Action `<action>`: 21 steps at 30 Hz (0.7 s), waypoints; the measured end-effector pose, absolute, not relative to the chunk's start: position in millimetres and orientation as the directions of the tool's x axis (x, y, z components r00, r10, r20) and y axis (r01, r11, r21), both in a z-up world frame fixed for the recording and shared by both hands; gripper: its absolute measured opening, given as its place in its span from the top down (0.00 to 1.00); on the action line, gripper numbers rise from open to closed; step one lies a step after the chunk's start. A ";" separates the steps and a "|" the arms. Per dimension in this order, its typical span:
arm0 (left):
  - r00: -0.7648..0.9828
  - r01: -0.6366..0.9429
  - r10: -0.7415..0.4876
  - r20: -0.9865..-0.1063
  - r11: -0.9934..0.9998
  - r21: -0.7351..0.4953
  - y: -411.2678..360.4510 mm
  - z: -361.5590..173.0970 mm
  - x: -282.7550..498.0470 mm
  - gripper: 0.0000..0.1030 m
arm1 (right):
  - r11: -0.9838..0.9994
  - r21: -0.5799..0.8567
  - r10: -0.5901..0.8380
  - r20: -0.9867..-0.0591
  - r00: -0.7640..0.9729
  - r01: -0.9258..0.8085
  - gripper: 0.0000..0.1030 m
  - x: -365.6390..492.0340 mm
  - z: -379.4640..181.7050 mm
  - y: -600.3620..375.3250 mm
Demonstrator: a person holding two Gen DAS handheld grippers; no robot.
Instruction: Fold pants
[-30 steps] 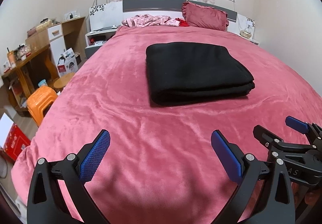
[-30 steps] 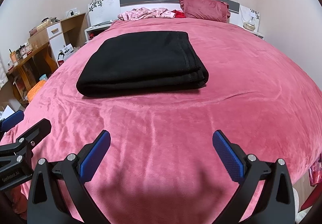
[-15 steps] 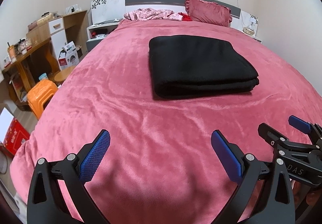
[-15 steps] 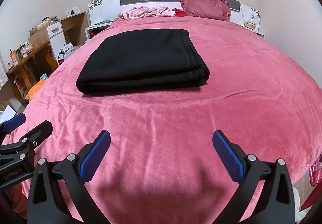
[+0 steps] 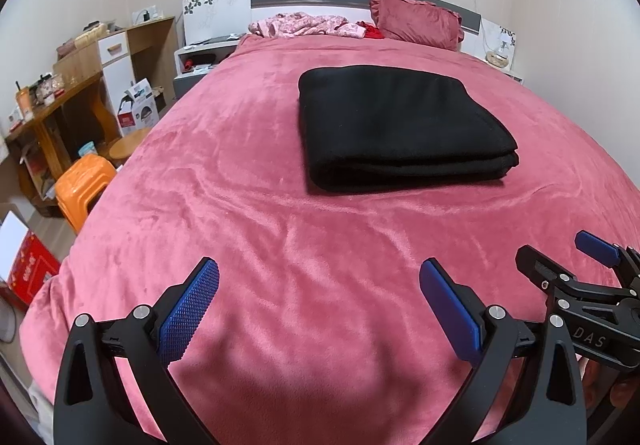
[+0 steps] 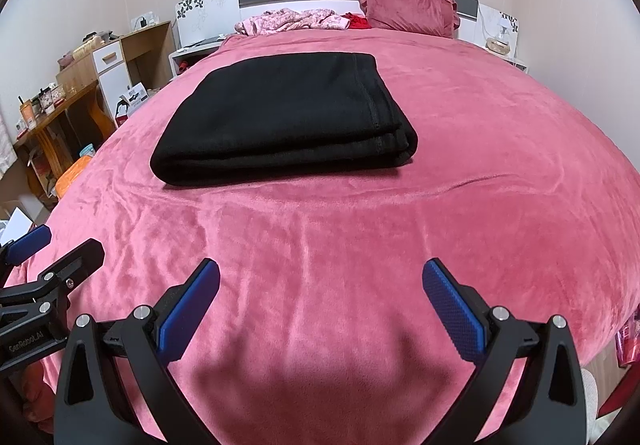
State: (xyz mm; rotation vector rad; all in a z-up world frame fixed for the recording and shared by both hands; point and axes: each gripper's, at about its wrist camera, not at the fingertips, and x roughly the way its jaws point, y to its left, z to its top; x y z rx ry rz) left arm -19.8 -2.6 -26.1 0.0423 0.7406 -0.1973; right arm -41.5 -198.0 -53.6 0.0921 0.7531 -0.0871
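The black pants (image 5: 396, 125) (image 6: 288, 113) lie folded into a thick rectangle on the pink bedspread (image 5: 280, 229) (image 6: 480, 173), around the middle of the bed. My left gripper (image 5: 320, 277) hovers open over the near part of the bed, well short of the pants, with nothing between its blue pads. My right gripper (image 6: 320, 277) is open and empty too, equally far back. Each gripper shows in the other's view: the right one (image 5: 588, 261) at the lower right edge, the left one (image 6: 52, 245) at the lower left edge.
A dark pink pillow (image 5: 416, 19) and crumpled pink clothing (image 5: 308, 25) lie by the headboard. Left of the bed stand a wooden desk (image 5: 60, 101), an orange stool (image 5: 82, 185), boxes and a nightstand. Another nightstand with a lamp (image 5: 498, 53) is at the right.
Both grippers drew back a little from the bed's centre, so the folded pants look slightly farther. Neither gripper changed its opening.
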 end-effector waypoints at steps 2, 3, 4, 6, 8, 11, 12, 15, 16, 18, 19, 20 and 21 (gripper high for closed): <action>0.718 0.191 -0.162 -0.677 0.981 -0.032 -2.6 -27.0 -19.3 0.03 | 0.992 0.051 -0.047 -0.686 0.726 0.112 0.02 -41.4 -53.5 -197.9; 0.718 0.190 -0.161 -0.678 0.981 -0.032 -2.3 -27.3 -19.1 0.03 | 0.992 0.051 -0.046 -0.686 0.726 0.111 0.02 -41.3 -53.6 -197.9; 0.716 0.190 -0.160 -0.679 0.981 -0.032 -2.0 -27.7 -18.9 0.03 | 0.992 0.051 -0.046 -0.687 0.725 0.111 0.02 -41.3 -53.8 -198.0; 0.715 0.190 -0.161 -0.681 0.981 -0.032 -2.5 -27.9 -18.3 0.03 | 0.992 0.052 -0.046 -0.688 0.724 0.111 0.02 -41.3 -54.5 -198.1; 0.713 0.190 -0.160 -0.683 0.981 -0.031 -2.5 -28.5 -18.2 0.03 | 0.992 0.053 -0.044 -0.690 0.723 0.111 0.02 -41.5 -55.2 -197.6; 0.710 0.192 -0.159 -0.686 0.981 -0.030 -3.2 -29.0 -18.1 0.03 | 0.992 0.054 -0.042 -0.693 0.720 0.110 0.02 -40.8 -56.3 -198.4; 0.708 0.193 -0.159 -0.688 0.981 -0.029 -3.6 -29.1 -18.1 0.03 | 0.992 0.055 -0.042 -0.695 0.718 0.111 0.02 -40.9 -56.8 -198.3; 0.705 0.194 -0.157 -0.692 0.981 -0.026 -5.0 -29.6 -17.5 0.03 | 0.992 0.057 -0.041 -0.696 0.717 0.112 0.02 -40.0 -57.6 -199.1; 0.703 0.195 -0.157 -0.693 0.981 -0.024 -5.5 -29.9 -17.4 0.03 | 0.992 0.056 -0.041 -0.696 0.717 0.112 0.02 -39.8 -57.6 -199.1; 0.701 0.196 -0.156 -0.695 0.980 -0.023 -5.9 -30.7 -17.6 0.03 | 0.992 0.057 -0.041 -0.697 0.716 0.113 0.02 -39.7 -58.0 -199.5; 0.700 0.196 -0.156 -0.697 0.980 -0.022 -6.7 -31.4 -17.4 0.03 | 0.992 0.059 -0.040 -0.699 0.714 0.113 0.02 -39.9 -58.4 -199.6; 0.698 0.196 -0.155 -0.699 0.980 -0.022 -6.9 -32.0 -17.2 0.03 | 0.992 0.060 -0.040 -0.700 0.713 0.114 0.02 -40.1 -58.9 -199.4; 0.697 0.197 -0.155 -0.700 0.980 -0.022 -7.1 -32.5 -17.0 0.03 | 0.991 0.060 -0.040 -0.701 0.712 0.115 0.02 -40.1 -59.4 -199.6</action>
